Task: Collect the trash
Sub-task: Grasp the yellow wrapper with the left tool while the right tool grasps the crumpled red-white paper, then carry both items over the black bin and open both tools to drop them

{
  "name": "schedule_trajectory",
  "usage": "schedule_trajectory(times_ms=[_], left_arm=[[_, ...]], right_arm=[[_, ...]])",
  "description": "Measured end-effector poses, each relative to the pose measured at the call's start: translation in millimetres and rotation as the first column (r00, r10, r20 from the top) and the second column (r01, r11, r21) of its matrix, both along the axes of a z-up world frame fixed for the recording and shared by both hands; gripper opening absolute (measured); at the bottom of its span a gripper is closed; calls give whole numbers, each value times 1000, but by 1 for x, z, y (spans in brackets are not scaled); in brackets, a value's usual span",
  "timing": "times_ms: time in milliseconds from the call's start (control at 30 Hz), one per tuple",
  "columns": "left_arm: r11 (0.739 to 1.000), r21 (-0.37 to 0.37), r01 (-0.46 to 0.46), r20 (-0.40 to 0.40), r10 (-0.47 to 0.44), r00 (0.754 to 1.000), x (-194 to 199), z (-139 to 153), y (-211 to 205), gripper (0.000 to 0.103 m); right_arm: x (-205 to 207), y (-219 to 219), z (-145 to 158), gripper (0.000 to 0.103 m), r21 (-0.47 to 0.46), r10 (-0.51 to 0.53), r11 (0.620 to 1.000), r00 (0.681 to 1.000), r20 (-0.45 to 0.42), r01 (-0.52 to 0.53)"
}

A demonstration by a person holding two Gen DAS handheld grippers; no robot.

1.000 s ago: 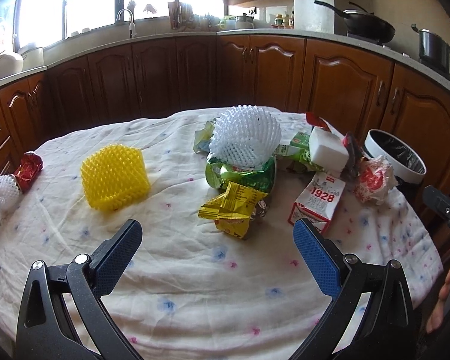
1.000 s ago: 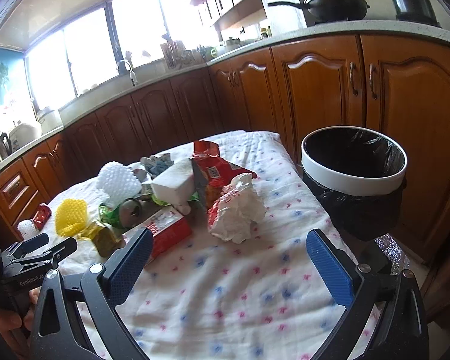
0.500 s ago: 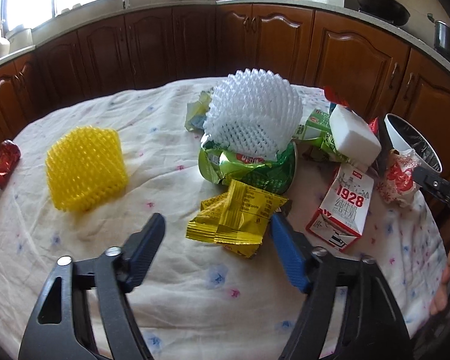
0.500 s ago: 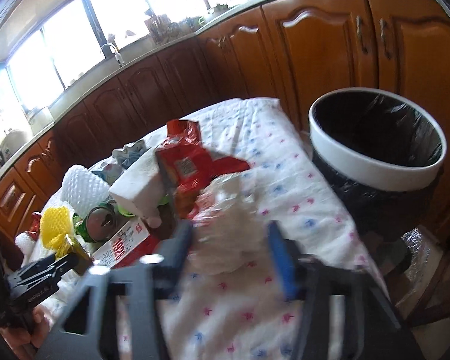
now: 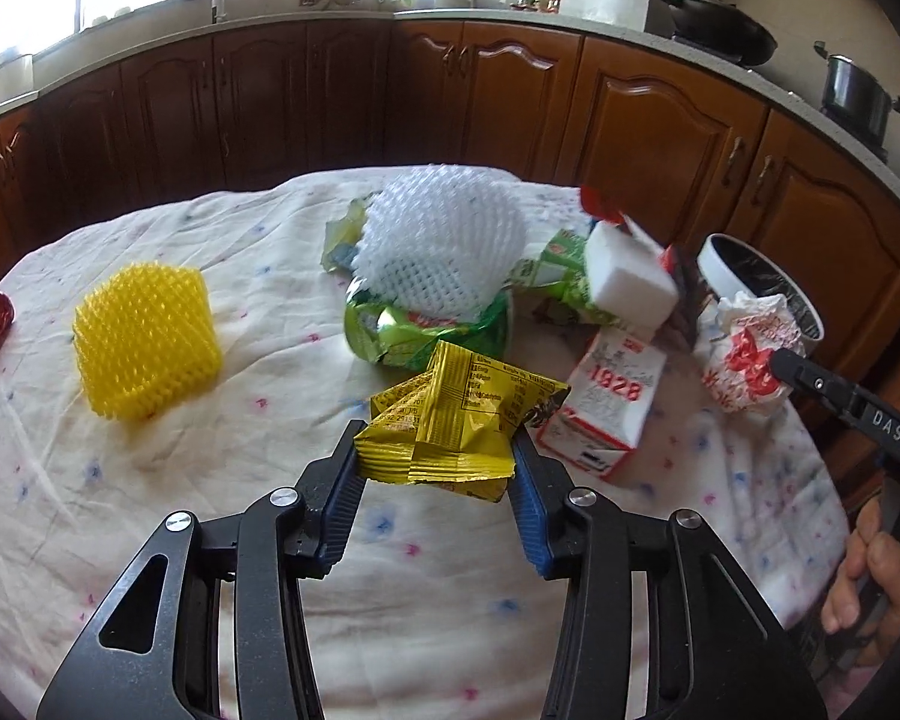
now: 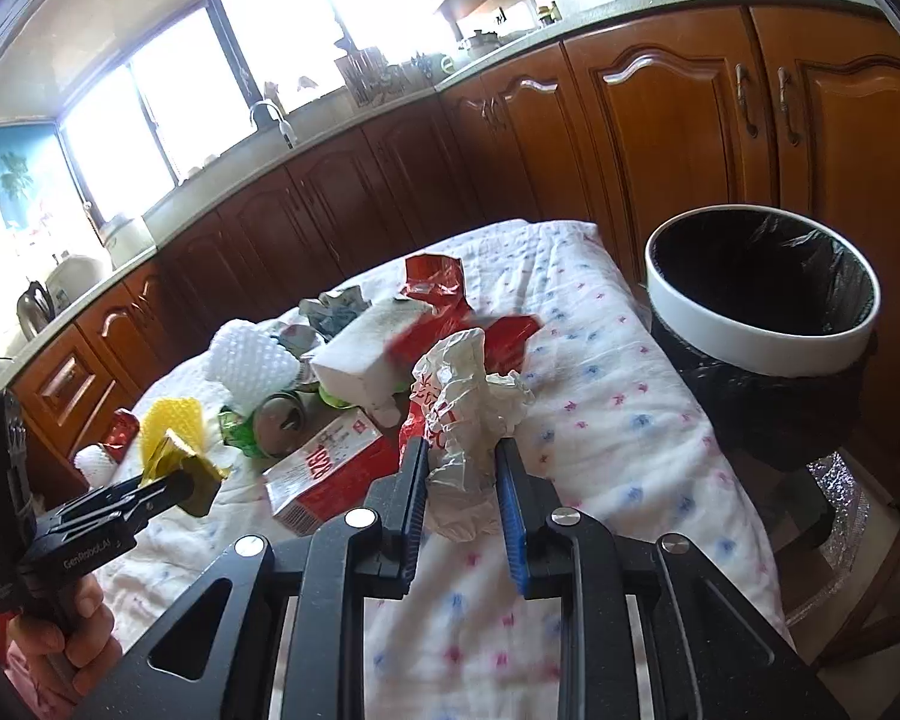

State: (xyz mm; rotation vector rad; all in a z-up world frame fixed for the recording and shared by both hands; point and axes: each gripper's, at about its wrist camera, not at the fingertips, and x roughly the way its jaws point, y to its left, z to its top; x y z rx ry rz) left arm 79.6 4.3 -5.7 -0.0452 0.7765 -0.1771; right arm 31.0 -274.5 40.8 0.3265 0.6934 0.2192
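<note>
My left gripper (image 5: 435,450) is shut on a yellow snack wrapper (image 5: 462,414) and holds it just above the tablecloth; it also shows in the right wrist view (image 6: 180,480). My right gripper (image 6: 462,456) is shut on a crumpled white-and-red paper wrapper (image 6: 465,402), also seen in the left wrist view (image 5: 744,354). A white-rimmed trash bin (image 6: 762,354) with a black liner stands beyond the table's right edge, to the right of my right gripper.
On the cloth lie a yellow foam net (image 5: 144,336), a white foam net (image 5: 438,252) on a green bag (image 5: 420,336), a "1928" carton (image 5: 612,402), a white block (image 5: 630,282), red wrappers (image 6: 438,282). Wooden cabinets (image 6: 690,120) stand behind.
Both grippers moved forward and closed: the left onto the yellow wrapper, the right onto the crumpled paper wrapper. Both pieces now sit between the jaws.
</note>
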Motion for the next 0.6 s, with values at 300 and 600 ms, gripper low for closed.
schedule_trajectory(times_ms=[300, 600], left_arm=[[991, -20, 135, 48, -134, 990, -2, 29, -56, 44], [962, -8, 272, 61, -271, 961, 18, 41, -131, 44]], right_arm=[[-14, -44, 15, 23, 10, -90, 996, 995, 34, 89], [-4, -102, 17, 23, 16, -210, 978, 977, 31, 209]])
